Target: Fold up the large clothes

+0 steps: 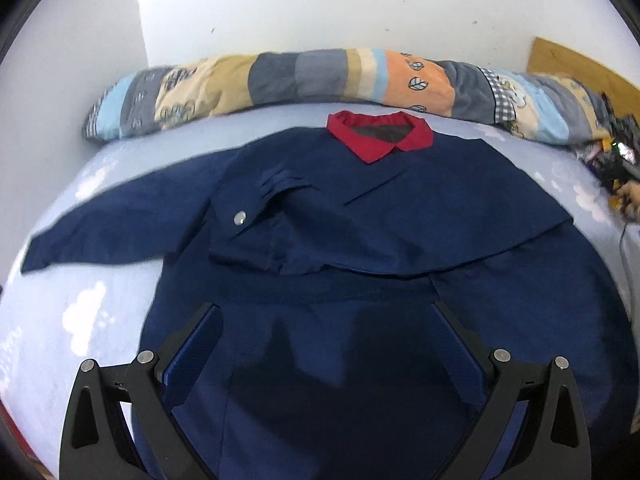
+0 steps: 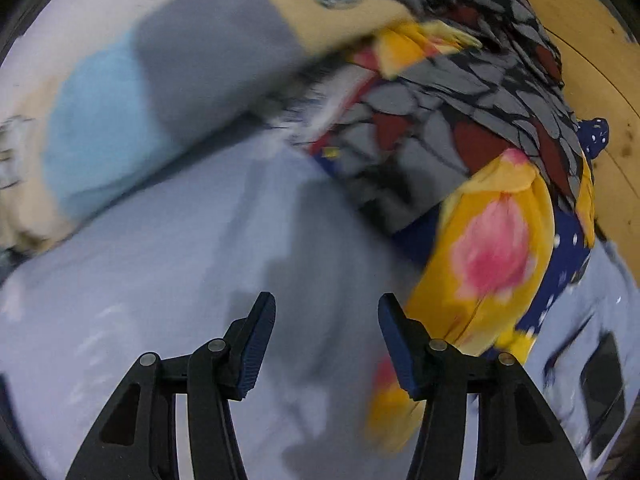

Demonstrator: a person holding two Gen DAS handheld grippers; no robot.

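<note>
The navy jacket lies flat on the bed, its red collar far from the left gripper, which hangs wide open and empty over the hem; the right gripper, half open and empty, faces a heap of patterned clothes, so the left is nearer.

Bare sheet ahead; clothes pile (right) and quilt block.
</note>
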